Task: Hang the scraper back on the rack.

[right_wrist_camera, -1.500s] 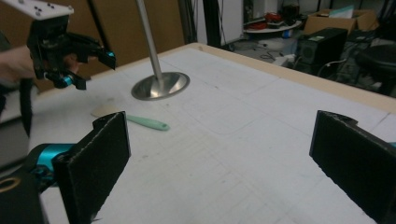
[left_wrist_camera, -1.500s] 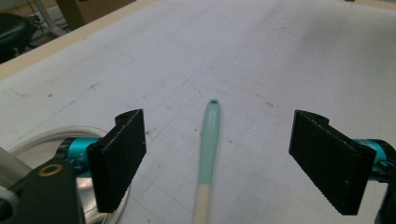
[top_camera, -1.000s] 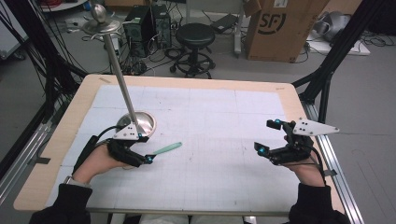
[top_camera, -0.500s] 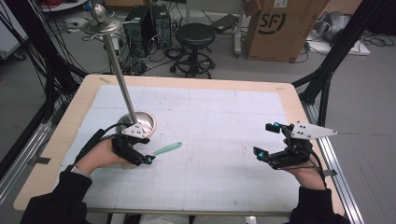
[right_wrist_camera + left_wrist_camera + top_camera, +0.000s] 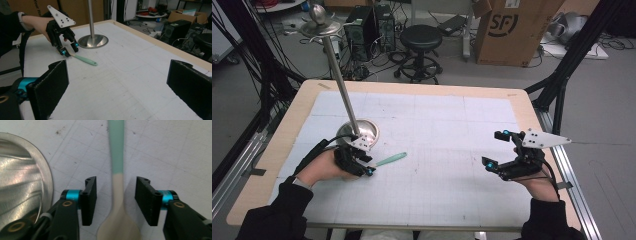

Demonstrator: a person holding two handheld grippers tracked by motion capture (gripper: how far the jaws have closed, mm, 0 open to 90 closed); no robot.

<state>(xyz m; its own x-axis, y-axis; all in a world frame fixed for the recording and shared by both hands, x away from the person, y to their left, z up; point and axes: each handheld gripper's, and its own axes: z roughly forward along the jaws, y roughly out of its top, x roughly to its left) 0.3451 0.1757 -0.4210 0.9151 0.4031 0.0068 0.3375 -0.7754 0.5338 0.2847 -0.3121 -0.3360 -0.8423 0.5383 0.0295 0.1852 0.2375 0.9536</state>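
Note:
A spoon (image 5: 392,159) with a mint-green handle and a cream bowl end lies flat on the white gridded mat, just right of the round base of a metal stand (image 5: 362,131). My left gripper (image 5: 368,167) is low over the spoon's cream end. In the left gripper view its jaws (image 5: 116,195) straddle the spoon (image 5: 117,157) at its neck. They have just been closing, with a gap left on each side. My right gripper (image 5: 492,148) hovers open and empty at the mat's right side. In the right gripper view its jaws (image 5: 117,85) stand wide, facing the spoon (image 5: 85,60) and the left gripper (image 5: 68,49).
The stand's thin pole leans up and back to a disc and ball top (image 5: 319,22); its shiny base (image 5: 22,177) sits close to my left jaw. The wooden table rim (image 5: 527,110) borders the mat. Beyond it are a stool (image 5: 421,37) and a cardboard box (image 5: 507,30).
The left gripper's jaws have narrowed around the spoon's cream end. The right hand has stayed where it was.

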